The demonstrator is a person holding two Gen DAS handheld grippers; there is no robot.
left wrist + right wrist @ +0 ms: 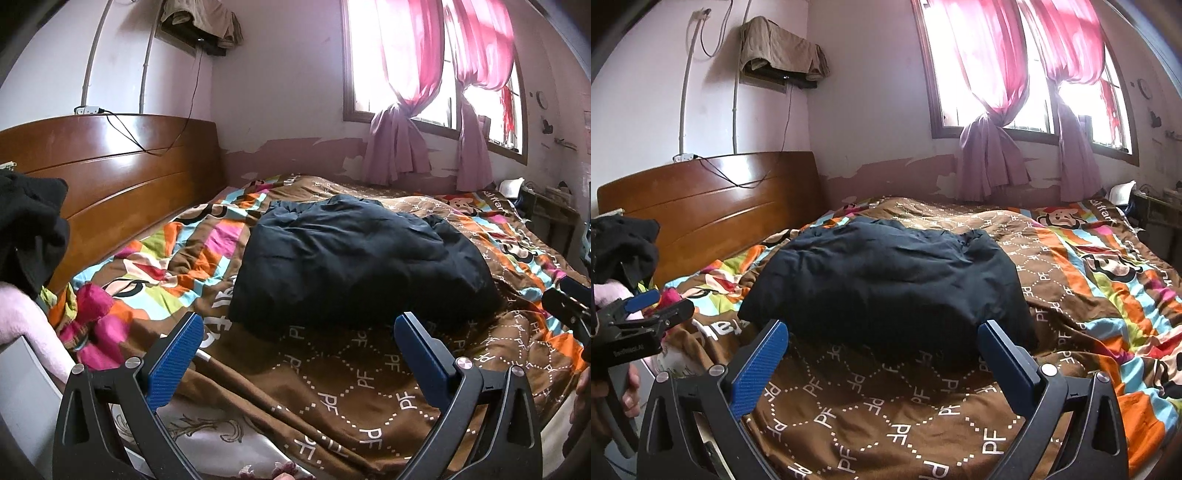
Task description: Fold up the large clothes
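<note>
Blue-padded and spread wide, the jaws of the left gripper (297, 328) hang empty just above the brown patterned quilt (351, 387) that covers the bed, and the right gripper (882, 338) matches it, jaws wide apart with nothing between them. Both point at the same thing: a large dark navy padded garment (886, 280) lying in a puffy, roughly squared heap near the middle of the bed, its near edge just beyond the fingertips. Judging by that compact outline, it looks at least partly folded, though the creases are too dark to read. Holding both grippers low, open and side by side before the near hem reads as either a fresh approach to take two points for a fold or a pause after letting go; I cannot tell which. Off to the left, beside the curved wooden headboard (110, 166), a black bundle of cloth (29, 229) sits apart, likely more laundry waiting.
</note>
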